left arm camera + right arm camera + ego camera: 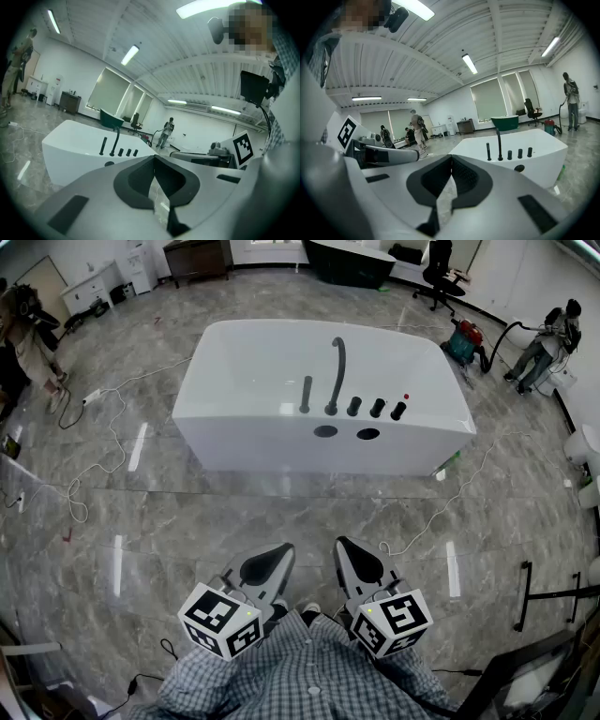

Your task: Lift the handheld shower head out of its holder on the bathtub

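A white bathtub (253, 432) stands in the middle of the grey marble floor. On its near rim a slim black handheld shower head (306, 396) stands upright in its holder, left of a tall curved spout (336, 371) and three black knobs (377, 408). Both grippers are held close to my body, well short of the tub. My left gripper (272, 555) and right gripper (349, 549) are both shut with nothing in them. The left gripper view shows the shower head (102, 146) far beyond the closed left gripper (154, 158). In the right gripper view the shower head (488, 151) stands beyond the right gripper (451, 158).
White cables (94, 465) trail over the floor left and right of the tub. A person (23, 334) stands at the far left and another (544, 343) at the far right near a vacuum (464, 338). A dark green tub (347, 263) sits behind. A black rack (548, 596) stands at the right.
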A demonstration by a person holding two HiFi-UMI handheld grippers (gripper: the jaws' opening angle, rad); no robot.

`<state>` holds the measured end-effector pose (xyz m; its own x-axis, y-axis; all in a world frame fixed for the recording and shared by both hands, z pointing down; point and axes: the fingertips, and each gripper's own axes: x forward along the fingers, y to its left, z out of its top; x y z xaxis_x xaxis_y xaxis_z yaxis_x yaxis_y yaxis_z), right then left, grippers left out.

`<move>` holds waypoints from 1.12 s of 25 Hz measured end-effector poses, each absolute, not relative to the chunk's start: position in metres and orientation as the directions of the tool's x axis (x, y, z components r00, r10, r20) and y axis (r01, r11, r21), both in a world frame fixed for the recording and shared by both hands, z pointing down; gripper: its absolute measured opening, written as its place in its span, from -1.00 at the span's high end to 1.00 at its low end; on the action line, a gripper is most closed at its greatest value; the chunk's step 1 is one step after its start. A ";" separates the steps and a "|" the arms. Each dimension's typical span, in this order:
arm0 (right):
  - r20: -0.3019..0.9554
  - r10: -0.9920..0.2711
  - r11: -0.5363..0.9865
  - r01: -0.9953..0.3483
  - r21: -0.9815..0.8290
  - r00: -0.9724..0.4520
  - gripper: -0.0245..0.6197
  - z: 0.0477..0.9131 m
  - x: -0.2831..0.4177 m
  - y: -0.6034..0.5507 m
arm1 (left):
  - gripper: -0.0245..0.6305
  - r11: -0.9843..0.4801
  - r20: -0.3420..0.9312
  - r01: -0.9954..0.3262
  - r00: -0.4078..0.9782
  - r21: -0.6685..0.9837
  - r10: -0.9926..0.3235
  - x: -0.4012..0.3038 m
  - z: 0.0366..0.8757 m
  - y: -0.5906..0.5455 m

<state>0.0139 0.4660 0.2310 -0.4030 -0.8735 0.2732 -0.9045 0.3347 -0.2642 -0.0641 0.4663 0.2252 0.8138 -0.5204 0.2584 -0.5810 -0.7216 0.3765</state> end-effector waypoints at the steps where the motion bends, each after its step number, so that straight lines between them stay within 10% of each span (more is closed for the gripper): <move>1: 0.273 -0.874 0.335 -0.904 -0.264 -0.403 0.87 0.231 0.014 0.466 | 0.92 -0.721 0.259 -0.581 0.814 0.377 -0.520 -0.065 0.225 0.467; 28: 0.263 -0.849 0.408 -0.885 -0.222 -0.458 0.87 0.236 0.049 0.477 | 0.92 -0.641 0.281 -0.675 0.736 0.366 -0.615 -0.059 0.228 0.475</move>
